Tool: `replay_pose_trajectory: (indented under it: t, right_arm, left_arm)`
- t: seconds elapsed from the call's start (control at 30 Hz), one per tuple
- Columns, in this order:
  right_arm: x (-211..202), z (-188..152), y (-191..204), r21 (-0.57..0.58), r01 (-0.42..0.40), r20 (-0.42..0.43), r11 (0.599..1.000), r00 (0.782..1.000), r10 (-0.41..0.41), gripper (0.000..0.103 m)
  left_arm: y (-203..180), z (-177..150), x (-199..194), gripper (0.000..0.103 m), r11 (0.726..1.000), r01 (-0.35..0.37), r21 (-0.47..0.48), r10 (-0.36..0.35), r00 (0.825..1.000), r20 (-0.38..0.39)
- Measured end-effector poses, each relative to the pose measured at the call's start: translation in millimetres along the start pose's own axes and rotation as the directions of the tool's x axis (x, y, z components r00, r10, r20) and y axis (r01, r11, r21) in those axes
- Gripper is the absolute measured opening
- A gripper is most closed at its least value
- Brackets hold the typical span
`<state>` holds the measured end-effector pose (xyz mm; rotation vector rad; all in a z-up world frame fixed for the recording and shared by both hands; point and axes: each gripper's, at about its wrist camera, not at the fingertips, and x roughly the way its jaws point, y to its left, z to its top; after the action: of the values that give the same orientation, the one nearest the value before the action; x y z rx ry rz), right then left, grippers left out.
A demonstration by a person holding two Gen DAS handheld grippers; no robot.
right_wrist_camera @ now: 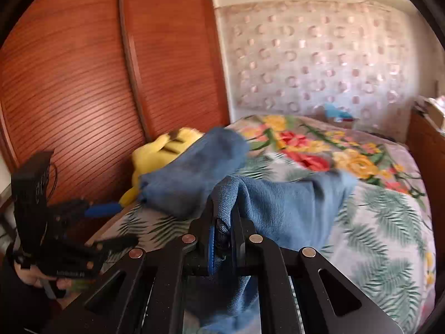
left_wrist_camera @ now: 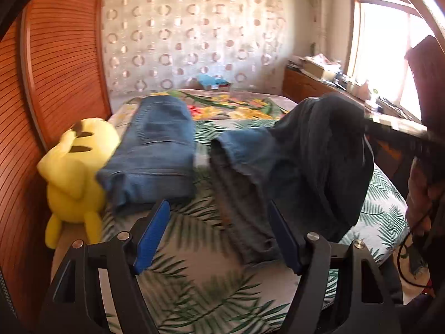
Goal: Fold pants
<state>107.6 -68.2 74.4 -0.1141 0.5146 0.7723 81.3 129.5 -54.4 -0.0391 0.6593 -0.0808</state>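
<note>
A folded pair of blue jeans (left_wrist_camera: 155, 150) lies on the bed at the left, next to a yellow plush. A second pair of blue jeans (left_wrist_camera: 300, 167) hangs lifted at the right, its legs trailing onto the bed. My left gripper (left_wrist_camera: 219, 239) is open and empty, low over the bedsheet in front of both pairs. My right gripper (right_wrist_camera: 224, 217) is shut on the lifted jeans (right_wrist_camera: 286, 206) and holds the cloth up off the bed. The folded pair also shows in the right wrist view (right_wrist_camera: 194, 172). The left gripper shows there at the left (right_wrist_camera: 91, 222).
A yellow plush toy (left_wrist_camera: 75, 172) sits at the bed's left edge against the wooden slatted wardrobe (left_wrist_camera: 55, 83). The bed (left_wrist_camera: 194, 278) has a leaf-print sheet and a floral blanket (left_wrist_camera: 236, 105) further back. A cluttered wooden desk (left_wrist_camera: 328, 83) stands by the window at the right.
</note>
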Motion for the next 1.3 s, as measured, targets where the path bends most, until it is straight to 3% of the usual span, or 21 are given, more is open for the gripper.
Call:
replay_pose_trajectory:
  t: [0.23,0.4,0.53,0.6,0.77,0.93,1.1,1.2,1.23,1.27,1.3]
  right_arm:
    - [22.0,-21.7,23.6,0.010,-0.116,-0.109,0.993,0.987,0.116,0.008]
    - [38.5,-39.7,33.9,-0.004,-0.139,-0.185,0.990,0.973,0.136,0.008]
    - [35.4,-42.9,35.1,-0.009,-0.109,-0.191,0.994,0.976,0.106,0.008]
    - [27.3,-40.3,35.5,-0.015,-0.091,-0.179,0.996,0.980,0.087,0.013]
    - [-7.8,-37.5,34.9,-0.025,-0.056,-0.158,0.998,0.986,0.052,0.036]
    - [-44.3,-40.6,22.9,-0.009,0.013,-0.093,1.000,0.996,-0.014,0.037]
    - [-62.3,-40.4,-0.3,0.008,0.111,-0.048,0.994,0.993,-0.110,0.038]
    - [-60.2,-38.7,-15.8,-0.004,0.150,-0.033,0.989,0.988,-0.150,0.039]
    - [-56.1,-35.8,-21.2,-0.002,0.157,-0.034,0.988,0.987,-0.157,0.039]
    - [-45.3,-33.5,-26.7,-0.003,0.159,-0.036,0.987,0.987,-0.159,0.039]
    - [-34.5,-30.3,-33.1,-0.001,0.161,-0.039,0.987,0.986,-0.161,0.039]
  left_arm:
    - [35.6,-1.6,-6.9,0.074,0.997,-0.052,-0.056,0.052,0.999,0.015]
    - [43.1,0.7,-4.4,0.074,0.996,-0.061,-0.071,0.062,0.998,0.022]
    - [37.7,6.1,2.1,0.074,0.996,-0.049,-0.070,0.051,0.998,0.023]
    - [34.2,9.9,3.7,0.074,0.997,-0.036,-0.066,0.038,0.999,0.027]
    - [15.4,26.2,10.1,0.074,0.999,0.010,-0.041,-0.009,0.999,0.040]
    - [-15.3,48.9,17.5,0.074,0.997,0.074,0.016,-0.075,0.996,0.054]
    - [-42.7,46.5,47.2,0.073,0.984,0.160,0.071,-0.158,0.987,-0.038]
    - [-51.4,32.8,63.8,0.044,0.979,0.189,0.082,-0.180,0.978,-0.105]
    - [-51.5,28.2,66.3,0.022,0.977,0.199,0.080,-0.189,0.975,-0.116]
    - [-51.0,23.8,67.4,0.012,0.976,0.203,0.082,-0.192,0.973,-0.126]
    - [-51.8,20.6,64.8,0.010,0.975,0.202,0.089,-0.191,0.974,-0.123]
